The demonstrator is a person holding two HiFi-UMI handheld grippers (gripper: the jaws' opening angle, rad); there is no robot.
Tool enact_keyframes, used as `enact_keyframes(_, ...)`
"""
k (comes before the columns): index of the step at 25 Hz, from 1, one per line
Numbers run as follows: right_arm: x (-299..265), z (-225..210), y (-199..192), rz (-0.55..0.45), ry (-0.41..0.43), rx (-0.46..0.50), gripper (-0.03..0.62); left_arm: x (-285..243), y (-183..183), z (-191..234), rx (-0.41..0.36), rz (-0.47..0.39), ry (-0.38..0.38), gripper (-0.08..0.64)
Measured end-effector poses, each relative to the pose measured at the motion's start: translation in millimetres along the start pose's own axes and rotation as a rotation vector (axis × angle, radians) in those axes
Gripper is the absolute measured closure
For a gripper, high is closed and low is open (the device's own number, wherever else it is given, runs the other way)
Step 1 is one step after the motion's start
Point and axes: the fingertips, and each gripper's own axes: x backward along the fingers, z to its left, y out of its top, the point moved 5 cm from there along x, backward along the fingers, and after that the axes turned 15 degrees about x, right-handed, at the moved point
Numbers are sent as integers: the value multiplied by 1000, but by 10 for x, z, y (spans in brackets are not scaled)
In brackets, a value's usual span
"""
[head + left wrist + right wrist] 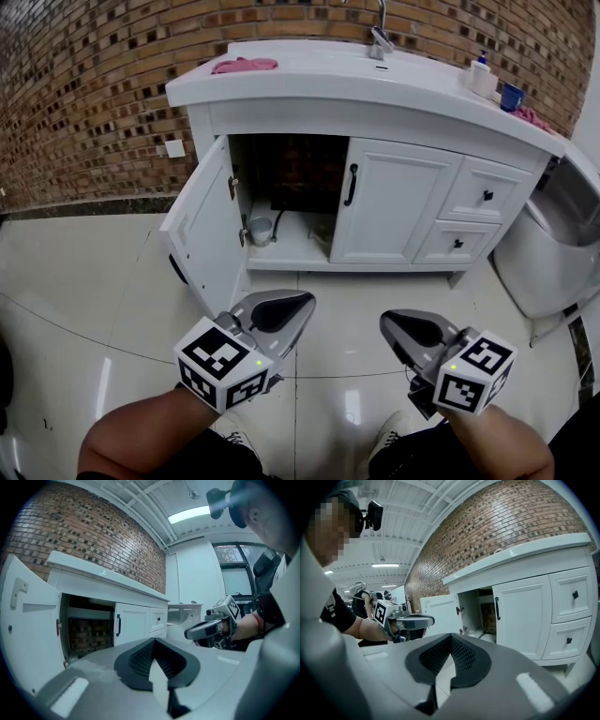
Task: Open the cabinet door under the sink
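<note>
The white cabinet under the sink has its left door swung wide open to the left, showing the dark inside. The right door is closed, and its black handle is untouched. My left gripper hovers over the floor in front of the open door, shut and empty. My right gripper is beside it, also shut with nothing held. The left gripper view shows my left gripper and the open door. In the right gripper view, my right gripper points toward the closed door.
A small grey pot and a hose sit inside the cabinet. Two drawers are right of the doors. A pink cloth, a faucet, a soap bottle and a blue cup are on top. A white fixture stands at right.
</note>
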Motion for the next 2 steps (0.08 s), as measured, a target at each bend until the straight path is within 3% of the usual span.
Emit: enact_keyframes(2,5,-5,0,0,0,-1,588,-7,4,-5,-1,-1,-1,553)
